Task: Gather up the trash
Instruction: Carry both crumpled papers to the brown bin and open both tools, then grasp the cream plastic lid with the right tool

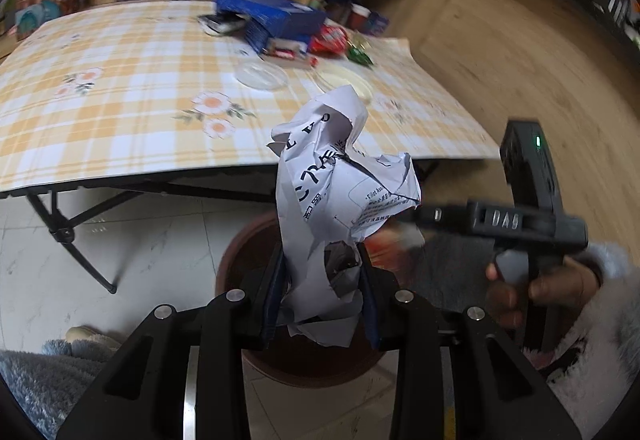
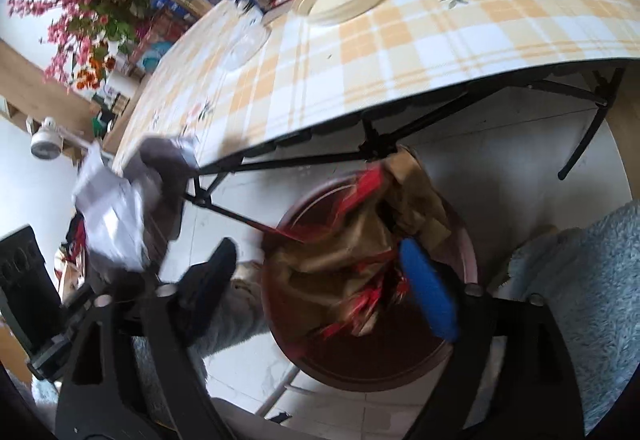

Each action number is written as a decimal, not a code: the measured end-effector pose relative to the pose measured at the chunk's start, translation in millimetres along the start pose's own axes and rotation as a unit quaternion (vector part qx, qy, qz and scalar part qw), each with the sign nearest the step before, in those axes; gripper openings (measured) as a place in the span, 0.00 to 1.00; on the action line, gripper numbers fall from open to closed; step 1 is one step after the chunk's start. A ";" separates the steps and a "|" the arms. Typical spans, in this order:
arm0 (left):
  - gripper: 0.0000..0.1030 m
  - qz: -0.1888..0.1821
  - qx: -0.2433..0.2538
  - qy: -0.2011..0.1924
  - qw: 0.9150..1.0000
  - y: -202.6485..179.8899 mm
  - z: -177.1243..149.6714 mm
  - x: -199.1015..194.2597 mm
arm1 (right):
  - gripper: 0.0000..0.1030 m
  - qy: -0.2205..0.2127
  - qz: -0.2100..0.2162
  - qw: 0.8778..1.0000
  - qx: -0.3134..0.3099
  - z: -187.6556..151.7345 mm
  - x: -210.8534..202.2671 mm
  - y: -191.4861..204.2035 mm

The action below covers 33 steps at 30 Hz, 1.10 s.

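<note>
crumpled printed paper (image 1: 340,192): light, soft, springy; pinched at its lower folds by the left gripper (image 1: 322,296) above the brown bin (image 1: 240,252), beyond the table's near edge. brown-and-red wrapper wad (image 2: 360,260): light, crushable, seen between the spread jaws of the right gripper (image 2: 320,280), untouched by the pads, over the bin.

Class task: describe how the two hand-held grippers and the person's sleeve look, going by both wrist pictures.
Both grippers are black plastic with silver round bolts. The left gripper has dark blue finger pads; the right gripper has one bright blue pad. Its body bears raised letters and a small green light. The sleeve is fluffy white.
</note>
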<state>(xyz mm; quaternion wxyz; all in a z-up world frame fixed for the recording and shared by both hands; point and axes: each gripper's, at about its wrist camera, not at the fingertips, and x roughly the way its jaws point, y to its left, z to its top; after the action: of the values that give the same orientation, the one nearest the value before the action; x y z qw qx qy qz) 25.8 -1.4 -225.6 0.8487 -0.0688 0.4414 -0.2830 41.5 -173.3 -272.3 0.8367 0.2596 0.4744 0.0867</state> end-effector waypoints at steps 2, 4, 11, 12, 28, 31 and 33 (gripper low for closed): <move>0.33 -0.007 0.015 0.017 1.000 -5.6 -2.3 7.2 | 0.87 -0.024 -0.002 1.000 0.008 2.8 -6.4 -4.5; 0.33 -0.006 0.026 0.037 0.999 -9.8 -4.0 16.0 | 0.88 -0.045 -0.009 0.999 0.016 5.1 -12.3 -7.4; 0.33 0.000 0.032 0.081 0.996 -11.0 -8.1 38.2 | 0.93 -0.095 -0.031 0.995 0.029 11.5 -25.6 -10.6; 0.33 0.001 0.031 0.084 0.996 -10.4 -8.2 39.7 | 0.94 -0.101 -0.035 0.994 0.032 12.1 -27.5 -12.8; 0.76 0.040 0.001 0.050 0.998 0.0 -0.9 31.6 | 0.94 -0.102 -0.053 0.993 0.038 11.8 -25.8 -22.8; 0.83 0.062 -0.016 0.034 0.997 6.5 1.6 26.5 | 0.94 -0.099 -0.057 0.993 0.027 11.7 -24.3 -18.0; 0.88 0.074 -0.026 0.022 0.997 10.2 2.9 22.0 | 0.94 -0.095 -0.057 0.994 0.019 12.1 -22.6 -15.1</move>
<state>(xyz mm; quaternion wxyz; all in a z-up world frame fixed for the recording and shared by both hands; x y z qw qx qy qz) 42.2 -5.2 -243.3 0.8554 -0.0517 0.4711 -0.2091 38.0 -199.3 -258.1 0.8765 0.2548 0.4084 0.0048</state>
